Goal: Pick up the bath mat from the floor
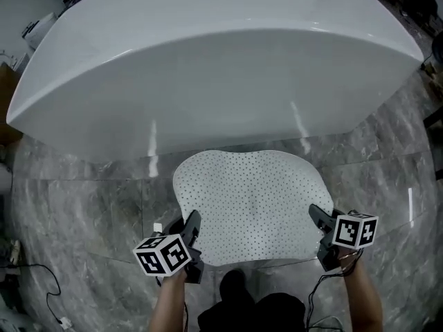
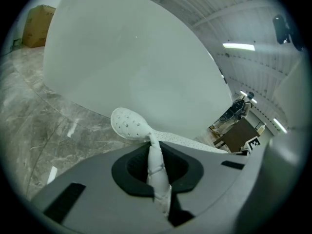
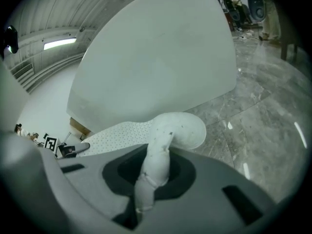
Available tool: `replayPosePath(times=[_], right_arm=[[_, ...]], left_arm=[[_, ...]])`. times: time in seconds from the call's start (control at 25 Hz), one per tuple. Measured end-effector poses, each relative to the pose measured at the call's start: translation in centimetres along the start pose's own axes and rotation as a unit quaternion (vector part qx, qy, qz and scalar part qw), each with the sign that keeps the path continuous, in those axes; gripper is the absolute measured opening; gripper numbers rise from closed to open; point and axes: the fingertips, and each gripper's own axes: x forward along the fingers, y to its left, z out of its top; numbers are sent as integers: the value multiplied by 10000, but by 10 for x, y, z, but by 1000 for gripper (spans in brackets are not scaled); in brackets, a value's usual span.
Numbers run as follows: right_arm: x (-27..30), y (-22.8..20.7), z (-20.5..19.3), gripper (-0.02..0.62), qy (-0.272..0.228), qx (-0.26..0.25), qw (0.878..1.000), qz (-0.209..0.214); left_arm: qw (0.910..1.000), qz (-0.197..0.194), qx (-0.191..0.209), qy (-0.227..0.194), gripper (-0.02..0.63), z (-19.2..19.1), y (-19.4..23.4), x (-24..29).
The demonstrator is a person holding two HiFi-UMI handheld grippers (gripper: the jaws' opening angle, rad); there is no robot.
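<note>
Pinched white rubber was seen closest in both gripper views. A fold of the bath mat [image 2: 129, 123] was clamped between the shut jaws of the left gripper [image 2: 157, 167], and a matching fold at the other near corner was clamped by the right gripper [image 3: 155, 172]. Each fold was drawn deep into the jaws, with a rounded lobe of mat curling out past the tips, so both grips were judged secure.

In the head view the perforated mat [image 1: 252, 199] was stretched between the two grippers, left [image 1: 193, 221] and right [image 1: 318, 216], above the floor [image 1: 83, 199]. Its near edge was raised and its far edge reached toward the foot of the bathtub [image 1: 208, 61]. Whether that far edge was clear of the floor could not be told.

The lift was judged to be under way. It would be done best if both grippers were raised together and level, so that the sheet was not dragged to one side or twisted. The spacing between them should be held, since slack would let the middle sag, and too much pull might draw a fold out of the jaws. The mat should also be drawn slightly away from the tub (its wall overhangs the far edge).

Polished grey marble slabs were laid across the floor, and light streaks were reflected in them. A cable [image 1: 41, 289] was trailed along the floor's near left corner. A cardboard box [image 2: 38, 18] was stood beyond the tub's end, and strip lights [image 2: 239, 46] were mounted overhead.
</note>
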Motion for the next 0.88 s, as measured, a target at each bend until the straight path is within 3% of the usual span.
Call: replayPosePath(times=[0.24,0.64,0.88], right_arm=[[-71,73,30,28,56,38,10000,-30],[-200,207,95,28,14,-327,9995,50],[-269,271,126,28,-176,-279,9994,131]], left_arm=[[10000,24,-50,-27,21,49,-54,-80],[9995,140,-190,-218,21,140,-125,-227],[9994,83,68,-322,21,192,-170,-300]])
